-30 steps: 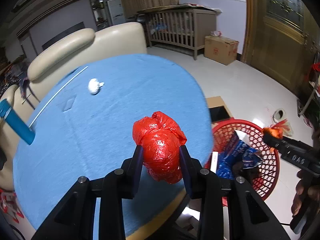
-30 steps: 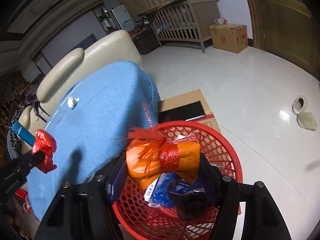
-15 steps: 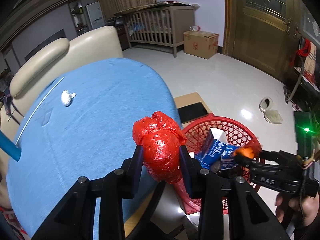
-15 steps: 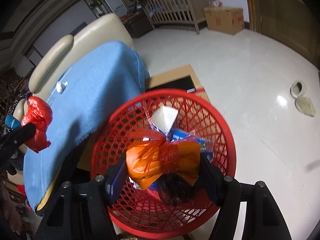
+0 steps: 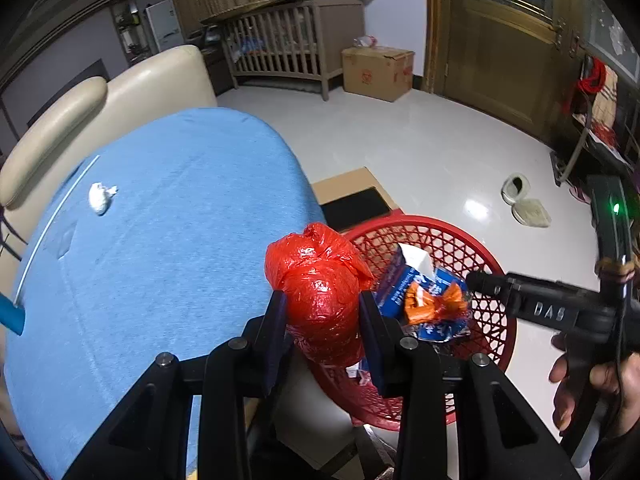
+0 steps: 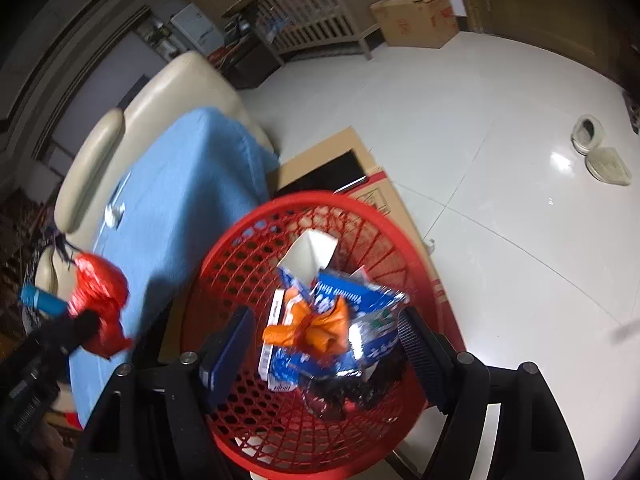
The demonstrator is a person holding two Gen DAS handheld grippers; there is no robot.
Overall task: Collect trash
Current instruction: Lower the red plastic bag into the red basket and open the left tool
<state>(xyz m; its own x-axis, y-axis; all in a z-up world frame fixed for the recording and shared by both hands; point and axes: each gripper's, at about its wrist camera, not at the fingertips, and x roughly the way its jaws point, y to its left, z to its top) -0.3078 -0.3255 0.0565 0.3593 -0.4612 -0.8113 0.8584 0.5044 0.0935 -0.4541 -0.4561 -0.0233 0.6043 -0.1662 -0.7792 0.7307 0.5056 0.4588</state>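
Left jaws clamped red bag (image 5: 320, 292) at bench (image 5: 160, 240) edge, beside basket (image 5: 492, 256). Right jaws gaped over basket, orange packet (image 6: 312, 326) inside. Best carried bag above basket centre before letting go.

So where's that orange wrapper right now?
The orange wrapper lies in the red basket on the blue packets, below the open right gripper.

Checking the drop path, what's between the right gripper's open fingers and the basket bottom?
In the right wrist view, the orange bag lies on blue wrappers inside the red basket.
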